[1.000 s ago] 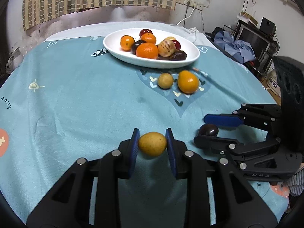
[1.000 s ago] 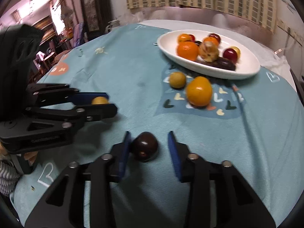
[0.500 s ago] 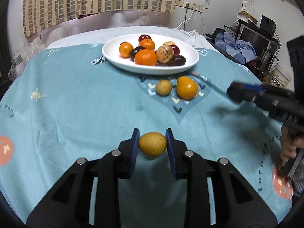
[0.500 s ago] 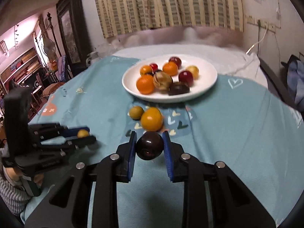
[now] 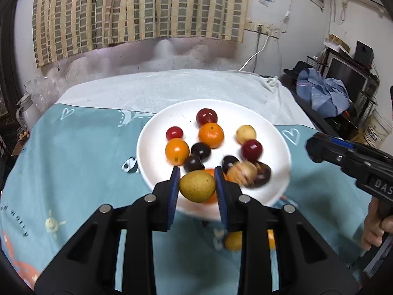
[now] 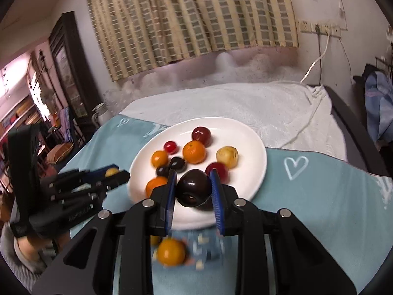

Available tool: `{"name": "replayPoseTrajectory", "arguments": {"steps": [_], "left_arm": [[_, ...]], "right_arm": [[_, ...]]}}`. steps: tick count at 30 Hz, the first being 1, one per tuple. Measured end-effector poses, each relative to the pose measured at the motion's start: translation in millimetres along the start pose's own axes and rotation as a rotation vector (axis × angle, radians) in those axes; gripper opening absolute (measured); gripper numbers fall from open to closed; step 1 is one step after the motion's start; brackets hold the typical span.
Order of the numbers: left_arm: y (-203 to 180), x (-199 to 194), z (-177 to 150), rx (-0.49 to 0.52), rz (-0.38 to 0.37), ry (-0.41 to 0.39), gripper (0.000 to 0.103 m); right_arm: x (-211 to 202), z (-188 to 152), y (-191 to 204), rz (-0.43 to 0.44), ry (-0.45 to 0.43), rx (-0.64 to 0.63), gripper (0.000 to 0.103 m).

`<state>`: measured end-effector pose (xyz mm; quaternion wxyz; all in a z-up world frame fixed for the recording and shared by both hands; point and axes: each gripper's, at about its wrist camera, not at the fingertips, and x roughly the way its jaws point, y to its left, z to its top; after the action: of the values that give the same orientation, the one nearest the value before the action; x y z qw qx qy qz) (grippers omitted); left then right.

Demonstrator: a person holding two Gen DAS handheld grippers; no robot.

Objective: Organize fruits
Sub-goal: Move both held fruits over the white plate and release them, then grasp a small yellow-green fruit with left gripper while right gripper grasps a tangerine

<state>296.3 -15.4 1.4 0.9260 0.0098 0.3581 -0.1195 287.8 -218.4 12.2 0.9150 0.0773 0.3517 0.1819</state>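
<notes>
Carrying two fruits to the white plate (image 5: 157,132) at once. Left tongs (image 5: 197,186) clamped on a yellow-green fruit (image 5: 197,186), hanging over the plate's 6 o'clock rim. Right tongs (image 6: 192,188) squeezed onto a dark plum (image 6: 194,188), also above the near edge, around 5 o'clock. Plate already crowded toward the middle. Probably next: pick bare spots, lower, then open up gently so nothing rolls. One orange fruit (image 6: 171,251) left on the blue cloth (image 6: 331,209), below the plate.

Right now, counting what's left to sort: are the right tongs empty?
No, the right tongs are closed on a dark plum held above the white plate.
</notes>
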Motion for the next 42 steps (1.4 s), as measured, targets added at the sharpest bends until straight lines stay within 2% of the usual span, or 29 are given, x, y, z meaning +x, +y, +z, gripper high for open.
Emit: {"name": "replayPoseTrajectory", "arguments": {"steps": [4,6,7,8,9,11,16,19,21,24,27,29,38,42], "left_arm": [[6.3,35.7,5.3,-0.034,0.003,0.024,0.029],[11.8,45.5,3.4,-0.062,-0.001,0.024,0.041],[14.4,49.2,1.0,-0.072,-0.012,0.03,0.051],[16.0,50.4,-2.2,-0.07,-0.022,0.034,0.053],[16.2,49.9,-5.2,-0.06,-0.021,0.034,0.054],[16.2,43.5,-7.4,-0.032,0.021,0.02,0.061],[9.4,16.2,-15.5,0.009,0.032,-0.002,0.062],[-4.9,3.5,-36.6,0.084,0.023,0.03,0.063],[-12.6,-1.3,-53.0,0.118,0.019,0.048,0.063],[-24.7,-2.5,-79.0,0.163,0.034,0.082,0.063],[-31.6,0.0,-88.6,0.186,0.049,0.084,0.063],[-34.8,1.5,-89.6,0.188,0.048,0.076,0.064],[-48.1,5.7,-89.1,0.213,-0.002,0.082,0.061],[-51.3,15.2,-86.3,0.217,-0.031,0.113,0.05]], "right_arm": [[40.9,5.9,-5.5,0.017,0.028,0.059,0.029],[59.5,5.1,-11.6,0.047,0.04,0.122,0.03],[64.1,4.0,-14.1,0.058,0.044,0.146,0.034],[66.8,3.5,-16.0,0.064,0.051,0.16,0.047],[64.8,4.0,-18.3,0.057,0.038,0.167,0.054],[52.2,8.4,-18.3,0.041,-0.002,0.163,0.055],[-7.9,18.1,0.7,0.085,-0.067,0.103,0.057],[-42.8,2.0,13.1,0.075,-0.086,0.021,0.059],[-53.3,-12.3,13.2,0.054,-0.066,-0.004,0.059],[-54.6,-37.7,6.2,0.041,-0.007,0.009,0.059],[-51.8,-67.1,-3.4,0.016,0.031,0.02,0.059],[-41.9,-79.9,-4.1,0.015,0.089,0.008,0.059],[-33.6,-89.2,1.5,0.016,0.121,-0.01,0.059],[-34.5,-87.8,-1.7,0.019,0.119,0.009,0.059]]}}
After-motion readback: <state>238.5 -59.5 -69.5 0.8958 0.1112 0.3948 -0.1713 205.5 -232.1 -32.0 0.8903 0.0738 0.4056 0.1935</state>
